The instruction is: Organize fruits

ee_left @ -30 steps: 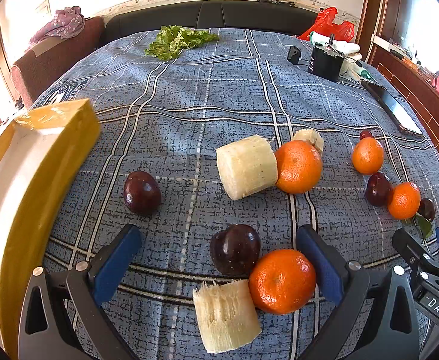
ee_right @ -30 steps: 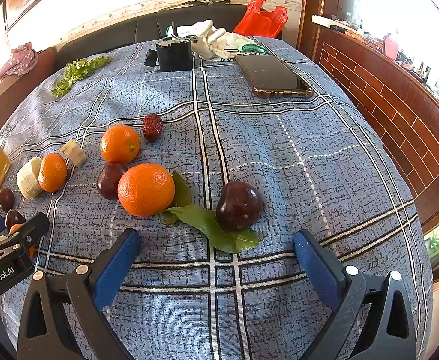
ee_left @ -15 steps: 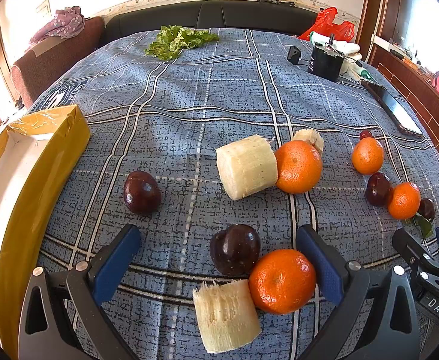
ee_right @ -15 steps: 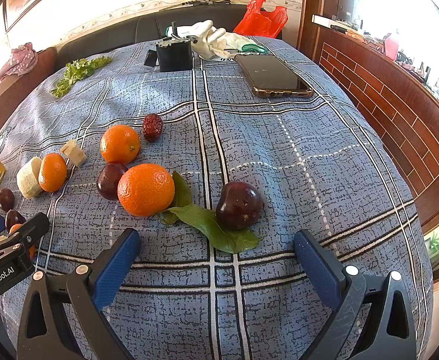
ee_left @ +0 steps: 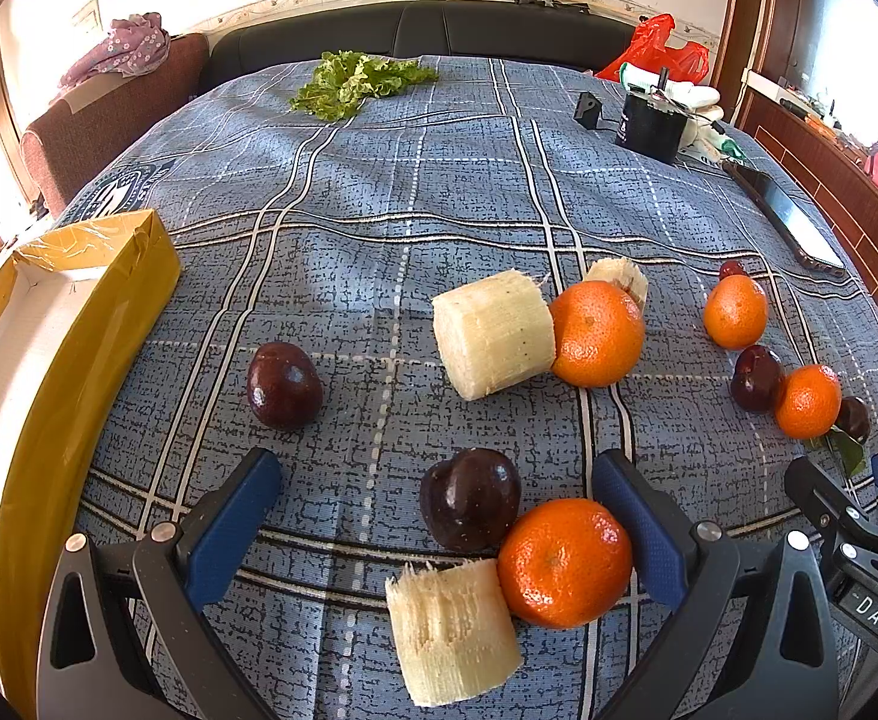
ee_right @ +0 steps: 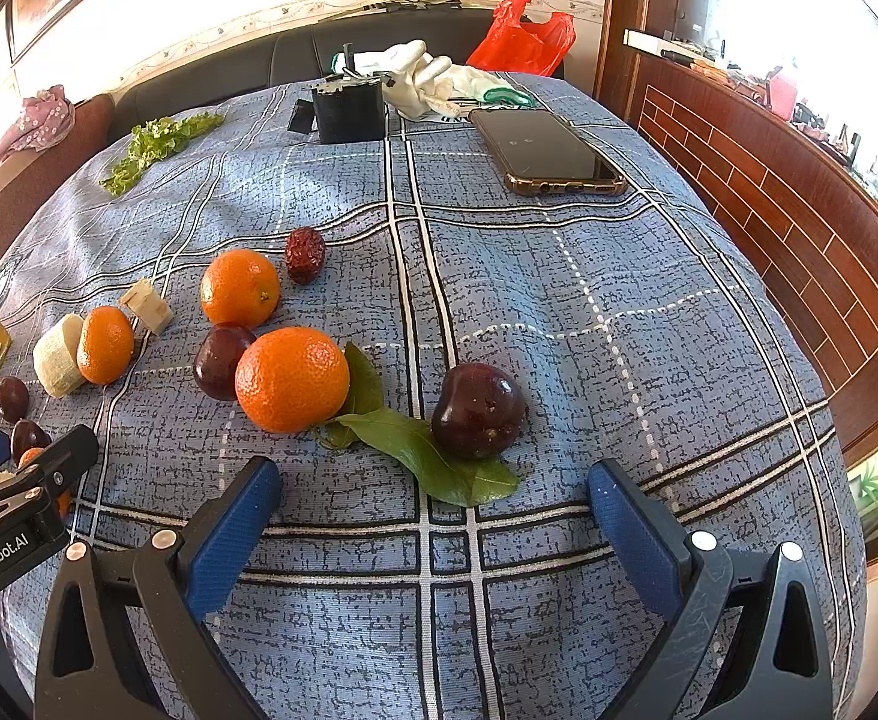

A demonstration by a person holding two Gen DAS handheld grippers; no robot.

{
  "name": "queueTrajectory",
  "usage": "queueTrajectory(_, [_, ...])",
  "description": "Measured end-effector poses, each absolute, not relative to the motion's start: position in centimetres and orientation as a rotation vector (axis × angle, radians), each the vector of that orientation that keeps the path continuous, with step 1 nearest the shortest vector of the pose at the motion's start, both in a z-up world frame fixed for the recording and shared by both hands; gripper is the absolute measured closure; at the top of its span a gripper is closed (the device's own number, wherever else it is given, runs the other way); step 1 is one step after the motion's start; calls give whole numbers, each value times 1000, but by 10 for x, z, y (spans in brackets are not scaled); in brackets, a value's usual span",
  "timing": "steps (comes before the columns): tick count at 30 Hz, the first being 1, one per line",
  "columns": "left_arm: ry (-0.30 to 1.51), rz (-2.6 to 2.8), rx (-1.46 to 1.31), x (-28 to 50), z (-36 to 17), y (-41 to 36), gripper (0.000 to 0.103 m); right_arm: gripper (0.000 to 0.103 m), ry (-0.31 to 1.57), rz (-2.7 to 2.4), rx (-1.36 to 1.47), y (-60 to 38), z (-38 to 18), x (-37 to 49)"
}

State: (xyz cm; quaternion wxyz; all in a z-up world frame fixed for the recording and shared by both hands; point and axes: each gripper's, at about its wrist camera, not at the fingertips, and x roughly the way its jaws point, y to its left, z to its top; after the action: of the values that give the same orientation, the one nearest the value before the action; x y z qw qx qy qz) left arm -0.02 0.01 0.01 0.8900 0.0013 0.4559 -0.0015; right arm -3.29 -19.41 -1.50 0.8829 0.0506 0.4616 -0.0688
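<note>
A dark plum [ee_left: 470,506] lies on the blue plaid cloth [ee_left: 414,192], touching an orange [ee_left: 565,561] and a cut cane piece [ee_left: 454,630], all between the spread fingers of the left hand-held gripper [ee_left: 432,516]. The plum should probably be pinched alone, its neighbours left undisturbed, then carried to the yellow box [ee_left: 84,324] at left. The right hand-held gripper [ee_right: 429,519], also spread and empty, is held low before another plum [ee_right: 478,410] resting on a leaf [ee_right: 432,456].

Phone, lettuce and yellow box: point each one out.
phone [ee_right: 545,150], right wrist view, middle of its dark screen.
lettuce [ee_left: 359,81], left wrist view, centre of the leafy bunch.
yellow box [ee_left: 60,384], left wrist view, its yellow outer side wall.
</note>
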Motion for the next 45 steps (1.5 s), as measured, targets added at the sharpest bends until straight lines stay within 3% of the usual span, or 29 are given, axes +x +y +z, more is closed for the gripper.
queueTrajectory(45, [990, -62, 33, -1, 0, 0, 0, 0, 965, -107, 94, -194, -14, -34])
